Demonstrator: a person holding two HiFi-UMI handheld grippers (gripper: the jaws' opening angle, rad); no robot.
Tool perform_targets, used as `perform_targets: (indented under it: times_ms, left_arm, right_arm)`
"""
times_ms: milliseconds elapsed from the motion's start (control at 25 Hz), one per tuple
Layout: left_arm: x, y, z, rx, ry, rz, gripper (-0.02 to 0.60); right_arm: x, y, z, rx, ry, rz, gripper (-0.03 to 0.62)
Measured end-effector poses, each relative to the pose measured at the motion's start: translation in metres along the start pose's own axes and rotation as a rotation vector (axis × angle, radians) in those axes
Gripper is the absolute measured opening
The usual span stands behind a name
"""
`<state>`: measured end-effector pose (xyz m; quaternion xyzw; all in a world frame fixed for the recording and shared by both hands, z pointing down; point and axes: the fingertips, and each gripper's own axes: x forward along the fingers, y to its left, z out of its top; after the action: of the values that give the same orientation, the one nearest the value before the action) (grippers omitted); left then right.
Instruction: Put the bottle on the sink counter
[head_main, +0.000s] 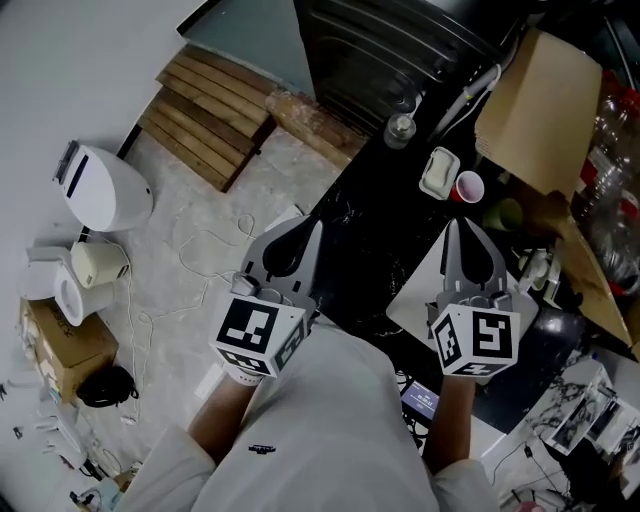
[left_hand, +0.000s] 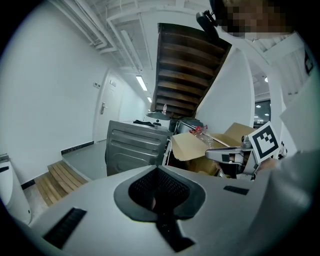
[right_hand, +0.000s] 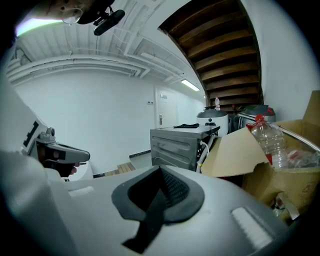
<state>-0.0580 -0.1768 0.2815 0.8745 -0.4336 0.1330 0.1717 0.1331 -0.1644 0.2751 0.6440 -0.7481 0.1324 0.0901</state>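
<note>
While you hold both tools close to your body, the clear bottle (head_main: 400, 128) stands upright at the far side of the dark desk (head_main: 365, 235), near a white dish (head_main: 438, 172) and well apart from either tool. If that is the one meant, the placing looks done and nothing is left but to draw clear. If it is not, you are at the very start. The likely source is then the cardboard box (head_main: 540, 100) to your right, where a red-capped plastic bottle (right_hand: 267, 140) lies, and you would need to open up and reach there first.

Your left tongs (head_main: 312, 222) have their jaws drawn together with nothing between them. Your right tongs (head_main: 452, 222) are closed to a tip too, and are just as empty. Neither touches the desk.
</note>
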Motion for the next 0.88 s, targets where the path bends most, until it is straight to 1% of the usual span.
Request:
perform_targets:
  times_ms: [200, 400, 640, 760, 880]
  left_arm:
    - [-0.019, 0.000, 0.005, 0.009, -0.024, 0.003, 0.006]
    - [-0.035, -0.008, 0.007, 0.015, -0.034, -0.010, 0.008]
    - [-0.043, -0.021, 0.003, -0.006, -0.048, -0.024, 0.006]
    - [-0.043, -0.028, 0.007, -0.008, -0.056, -0.039, 0.006]
    - [-0.043, -0.037, 0.008, -0.004, -0.054, -0.064, 0.008]
  right_arm:
    - [-0.024, 0.002, 0.001, 0.013, -0.021, 0.001, 0.012]
    - [-0.051, -0.001, -0.002, -0.007, -0.034, -0.026, 0.012]
    - [-0.081, 0.010, 0.002, -0.067, -0.050, -0.018, 0.011]
    - [-0.092, 0.010, 0.007, -0.045, -0.070, -0.026, 0.012]
    - [-0.096, 0.008, 0.005, -0.033, -0.070, -0.012, 0.012]
